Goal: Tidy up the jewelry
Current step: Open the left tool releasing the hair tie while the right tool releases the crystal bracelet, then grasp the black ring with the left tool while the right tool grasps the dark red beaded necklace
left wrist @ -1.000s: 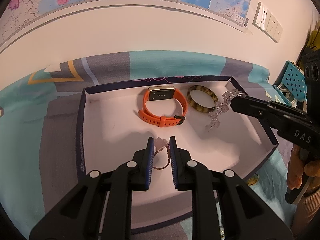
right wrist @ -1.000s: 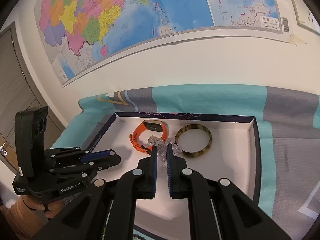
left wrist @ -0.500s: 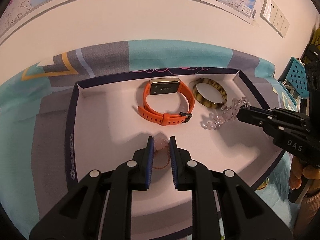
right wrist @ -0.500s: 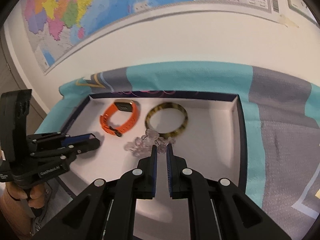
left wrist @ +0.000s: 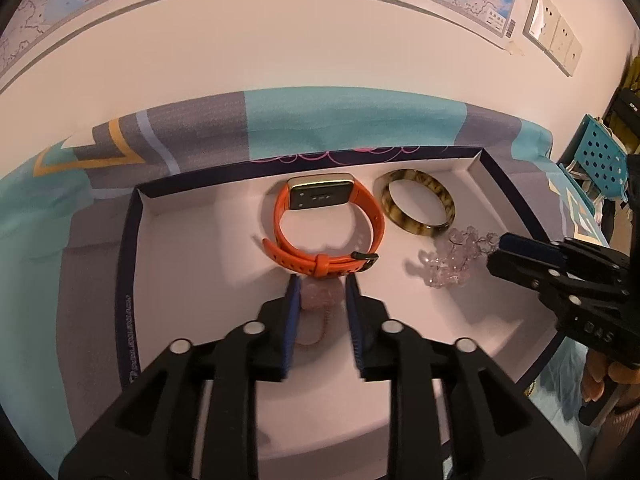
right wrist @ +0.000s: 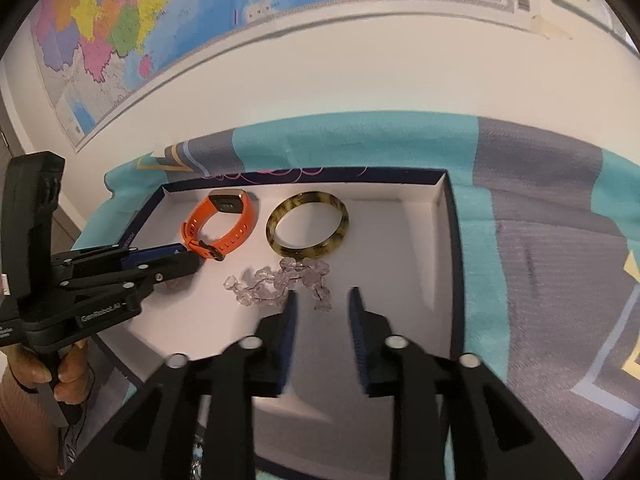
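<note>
A shallow white box with a dark blue rim (left wrist: 124, 264) (right wrist: 450, 216) holds the jewelry. An orange watch (left wrist: 324, 224) (right wrist: 224, 226) and a mottled tortoiseshell bangle (left wrist: 416, 208) (right wrist: 308, 224) lie at the back. A clear bead bracelet (left wrist: 452, 258) (right wrist: 280, 284) lies on the box floor in front of the bangle. My right gripper (right wrist: 322, 300) (left wrist: 500, 256) is open just behind the beads. My left gripper (left wrist: 320, 284) (right wrist: 180, 258) is open around a pale pink pendant on a thin red cord (left wrist: 322, 300), which rests on the floor in front of the watch.
The box sits on a teal and grey patterned cloth (left wrist: 340, 120) (right wrist: 540, 240) against a white wall with maps. A teal perforated basket (left wrist: 604, 160) stands at the far right. Wall sockets (left wrist: 554, 42) are above it.
My right gripper lowered the bead bracelet onto the box floor, opened and let it go. My left gripper moved toward the watch and opened wider around the pendant.
</note>
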`<state>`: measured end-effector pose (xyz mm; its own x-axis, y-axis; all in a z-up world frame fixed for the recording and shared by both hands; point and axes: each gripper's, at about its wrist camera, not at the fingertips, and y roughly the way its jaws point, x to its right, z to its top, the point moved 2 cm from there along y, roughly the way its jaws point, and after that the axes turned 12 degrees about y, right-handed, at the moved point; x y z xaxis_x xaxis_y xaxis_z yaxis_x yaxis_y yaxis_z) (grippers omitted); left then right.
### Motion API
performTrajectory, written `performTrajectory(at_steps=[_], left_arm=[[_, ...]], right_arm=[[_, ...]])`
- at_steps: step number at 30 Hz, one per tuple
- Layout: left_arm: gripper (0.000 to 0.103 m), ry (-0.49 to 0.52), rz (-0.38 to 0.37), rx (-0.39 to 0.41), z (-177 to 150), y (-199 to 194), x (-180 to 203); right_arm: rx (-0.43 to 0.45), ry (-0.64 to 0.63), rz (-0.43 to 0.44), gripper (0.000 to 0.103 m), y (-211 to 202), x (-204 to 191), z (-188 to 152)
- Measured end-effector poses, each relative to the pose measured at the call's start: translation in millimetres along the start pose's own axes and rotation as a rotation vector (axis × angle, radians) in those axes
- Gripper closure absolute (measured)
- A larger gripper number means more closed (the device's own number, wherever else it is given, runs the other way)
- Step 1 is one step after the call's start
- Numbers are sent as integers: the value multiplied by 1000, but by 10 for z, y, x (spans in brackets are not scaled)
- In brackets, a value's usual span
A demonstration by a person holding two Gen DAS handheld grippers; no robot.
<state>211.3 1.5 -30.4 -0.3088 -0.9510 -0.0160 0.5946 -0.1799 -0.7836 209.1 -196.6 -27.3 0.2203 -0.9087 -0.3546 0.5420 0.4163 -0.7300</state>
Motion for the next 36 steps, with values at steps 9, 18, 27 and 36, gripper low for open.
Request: performTrajectory(at_steps=[9, 18, 27, 36], left_arm=[[59, 4, 73, 111, -98, -513, -20], [59, 39, 32, 177, -529, -1040, 89], [59, 153, -61, 107, -989, -1013, 463], [59, 291, -122, 64, -970, -737, 930]], right_arm=[[59, -67, 85, 74, -559, -90, -221], [-39, -175, 154, 74, -738, -292, -762], [-101, -202, 102, 63, -619, -342, -1136], [-91, -231, 60, 63, -601, -376, -1253]])
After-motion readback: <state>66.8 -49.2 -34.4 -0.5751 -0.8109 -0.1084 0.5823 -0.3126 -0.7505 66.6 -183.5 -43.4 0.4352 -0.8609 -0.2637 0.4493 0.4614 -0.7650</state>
